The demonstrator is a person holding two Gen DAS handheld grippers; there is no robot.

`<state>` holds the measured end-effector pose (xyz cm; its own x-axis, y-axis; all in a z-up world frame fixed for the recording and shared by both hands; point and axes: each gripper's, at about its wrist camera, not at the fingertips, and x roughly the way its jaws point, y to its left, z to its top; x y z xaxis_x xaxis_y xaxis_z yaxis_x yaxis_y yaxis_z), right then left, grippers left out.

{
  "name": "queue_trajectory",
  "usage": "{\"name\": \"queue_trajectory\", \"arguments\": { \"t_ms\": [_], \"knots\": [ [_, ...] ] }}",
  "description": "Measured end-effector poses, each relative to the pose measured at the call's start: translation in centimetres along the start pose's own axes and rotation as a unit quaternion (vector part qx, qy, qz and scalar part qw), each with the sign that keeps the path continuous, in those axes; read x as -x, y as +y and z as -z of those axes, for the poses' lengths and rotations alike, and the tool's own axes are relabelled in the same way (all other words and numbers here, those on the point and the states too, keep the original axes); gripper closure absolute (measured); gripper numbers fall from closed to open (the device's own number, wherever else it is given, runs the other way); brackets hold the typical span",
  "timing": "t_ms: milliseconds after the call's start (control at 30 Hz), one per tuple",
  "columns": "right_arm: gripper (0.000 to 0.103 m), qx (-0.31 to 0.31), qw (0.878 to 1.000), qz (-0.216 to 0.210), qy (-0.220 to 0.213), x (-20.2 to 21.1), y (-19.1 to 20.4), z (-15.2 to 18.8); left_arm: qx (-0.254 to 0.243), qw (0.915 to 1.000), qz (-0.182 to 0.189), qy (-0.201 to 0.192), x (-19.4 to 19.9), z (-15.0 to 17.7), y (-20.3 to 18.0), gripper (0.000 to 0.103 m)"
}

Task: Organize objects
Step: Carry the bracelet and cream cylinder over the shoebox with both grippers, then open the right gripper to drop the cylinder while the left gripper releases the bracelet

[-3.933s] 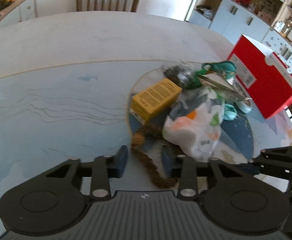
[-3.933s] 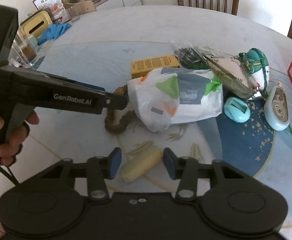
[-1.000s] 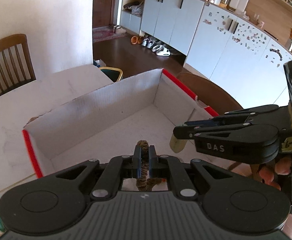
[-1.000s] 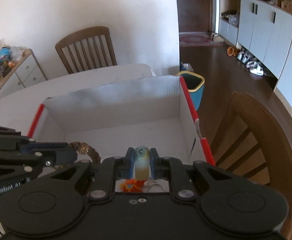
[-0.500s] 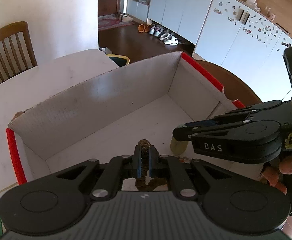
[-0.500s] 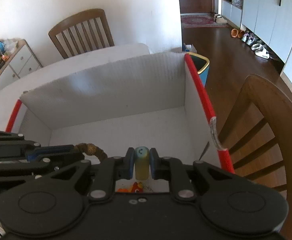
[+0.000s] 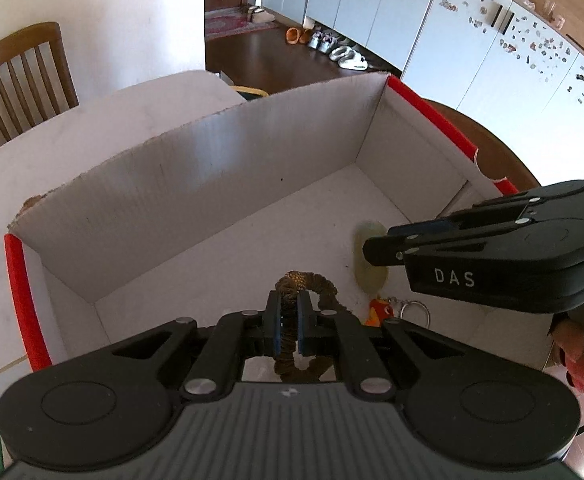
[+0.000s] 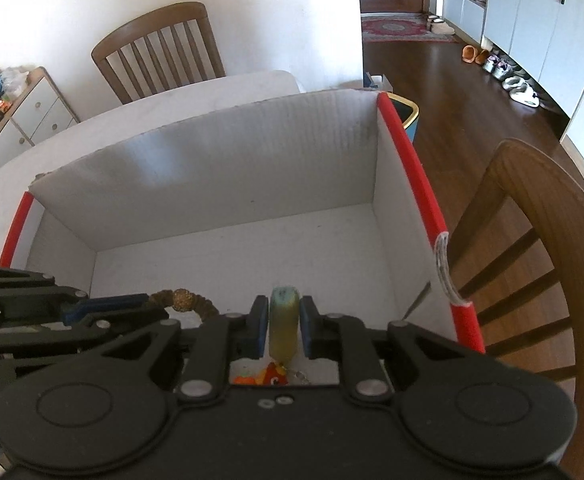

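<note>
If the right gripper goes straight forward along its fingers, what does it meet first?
Probably the white floor of the red box. The right gripper, shut on the yellowish toy, points down into it, and nothing else shows ahead; depth is unclear.

Counting by kind — one open white cardboard box with red edges [image 7: 220, 184] sitting on table. One brown braided rope loop [image 7: 305, 282], one pale yellow-green capsule-shaped toy [image 8: 283, 326], one small orange figure on metal keyring [image 7: 379, 310] showing over box floor. Two black two-finger grippers [image 7: 288, 324] [image 8: 284, 330] showing — one per hand. Two brown wooden slat-back chairs [image 8: 160, 50] [image 8: 547, 248] standing around table.
</note>
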<state>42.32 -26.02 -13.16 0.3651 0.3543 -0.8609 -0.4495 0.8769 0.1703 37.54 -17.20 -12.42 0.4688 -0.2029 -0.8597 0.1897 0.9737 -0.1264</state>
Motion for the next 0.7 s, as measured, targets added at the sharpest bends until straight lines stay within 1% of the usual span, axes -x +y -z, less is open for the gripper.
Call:
{"name": "queue_trajectory", "arguments": {
  "t_ms": [67,233,400,600,700],
  "knots": [
    [0.082,0.003,1.0,0.004,-0.001,0.1,0.0,0.0,0.0,1.0,-0.002,0.003,-0.1,0.1,0.1,0.096],
    [0.079,0.003,1.0,0.001,-0.015,1.2,0.0,0.0,-0.006,1.0,-0.001,0.003,0.4,0.2,-0.1,0.096],
    [0.074,0.003,1.0,-0.011,-0.029,2.8,0.3,0.5,-0.008,1.0,-0.002,-0.004,1.2,0.7,-0.1,0.095],
    [0.068,0.008,0.999,-0.014,-0.048,5.1,0.7,1.2,-0.005,0.9999,-0.003,-0.014,2.4,1.3,0.3,0.095],
    [0.065,0.008,0.998,-0.014,-0.058,6.2,1.0,1.7,0.0,0.9998,0.003,-0.018,3.2,1.5,0.5,0.095]
  ]
}}
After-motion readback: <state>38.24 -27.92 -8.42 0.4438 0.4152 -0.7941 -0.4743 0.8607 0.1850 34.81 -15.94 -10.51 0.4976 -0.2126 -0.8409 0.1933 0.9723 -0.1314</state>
